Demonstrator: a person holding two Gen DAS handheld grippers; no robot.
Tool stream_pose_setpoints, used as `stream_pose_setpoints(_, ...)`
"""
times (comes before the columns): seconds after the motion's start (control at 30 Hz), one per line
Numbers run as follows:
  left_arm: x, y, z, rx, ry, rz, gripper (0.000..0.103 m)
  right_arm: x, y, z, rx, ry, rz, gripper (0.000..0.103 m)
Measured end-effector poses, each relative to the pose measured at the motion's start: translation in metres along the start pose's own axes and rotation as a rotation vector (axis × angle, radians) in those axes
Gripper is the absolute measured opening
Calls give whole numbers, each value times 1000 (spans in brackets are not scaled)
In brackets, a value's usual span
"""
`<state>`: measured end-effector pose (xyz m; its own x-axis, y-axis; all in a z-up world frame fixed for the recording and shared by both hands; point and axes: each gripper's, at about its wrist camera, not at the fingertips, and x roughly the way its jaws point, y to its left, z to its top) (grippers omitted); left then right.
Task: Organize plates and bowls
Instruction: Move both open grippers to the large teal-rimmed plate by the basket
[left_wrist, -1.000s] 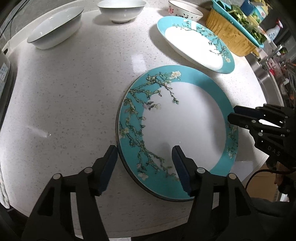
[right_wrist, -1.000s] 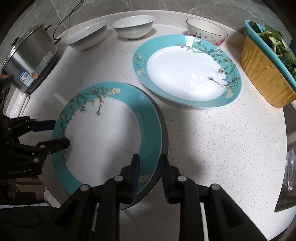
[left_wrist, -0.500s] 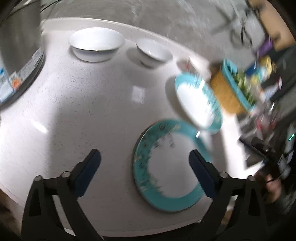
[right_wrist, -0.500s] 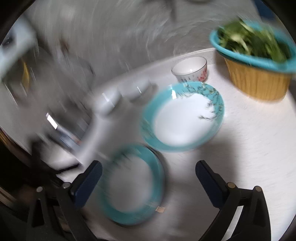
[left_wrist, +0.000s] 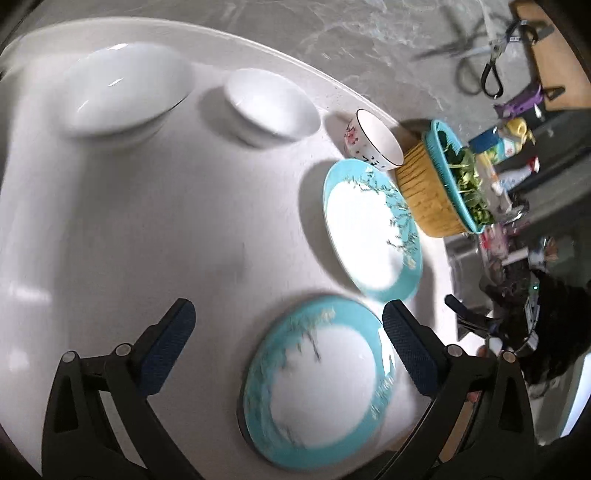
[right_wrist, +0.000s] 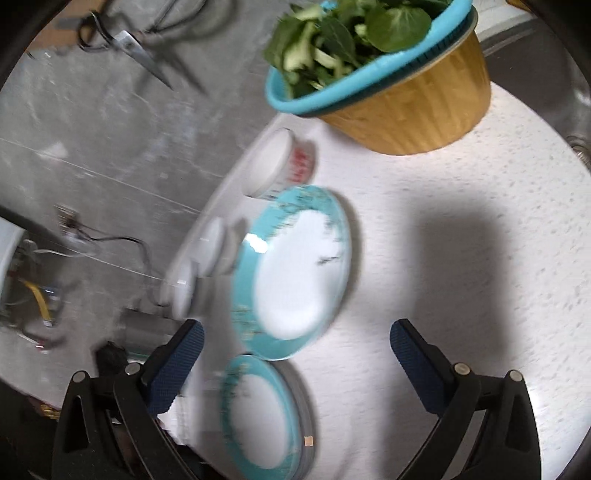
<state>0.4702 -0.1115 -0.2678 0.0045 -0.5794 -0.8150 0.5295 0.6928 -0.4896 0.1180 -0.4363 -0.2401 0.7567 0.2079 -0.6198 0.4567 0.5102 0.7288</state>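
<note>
**Both tongs spread above the plates**

Left wrist view: the left tongs (left_wrist: 286, 341) gape wide, gripping nothing, above the near teal plate (left_wrist: 317, 391) on the white tabletop (left_wrist: 147, 229); a second teal plate (left_wrist: 371, 236) lies beyond (blurred).

Right wrist view: the right tongs (right_wrist: 295, 363) are likewise spread, empty, above both plates.

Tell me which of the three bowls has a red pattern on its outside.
It is the small bowl beside the yellow basket. It has red flowers and a dark rim. The large bowl and the middle bowl are plain white.
</note>
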Motion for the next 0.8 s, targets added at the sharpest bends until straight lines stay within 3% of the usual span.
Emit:
stream_pose_setpoints(0.2, 53, -23, 60, 121, 49, 48, 102, 12, -23, 20, 10, 4, -157, 92)
stream_pose_setpoints(0.33, 84, -35, 76, 147, 64, 92, 103, 30, -39, 34, 32, 49, -111, 78)
stream_pose_setpoints(0.57, 127, -42, 87, 147, 110, 90, 102, 55, -43, 46, 1, 71, -23, 77)
stream_pose_setpoints(0.77, 153, -47, 90, 159, 136, 107, 100, 70, -28, 51, -65, 65, -44, 73)
stream_pose_setpoints(0.8, 157, -49, 91, 166, 136, 104, 97, 72, -26, 50, -78, 66, -47, 69)
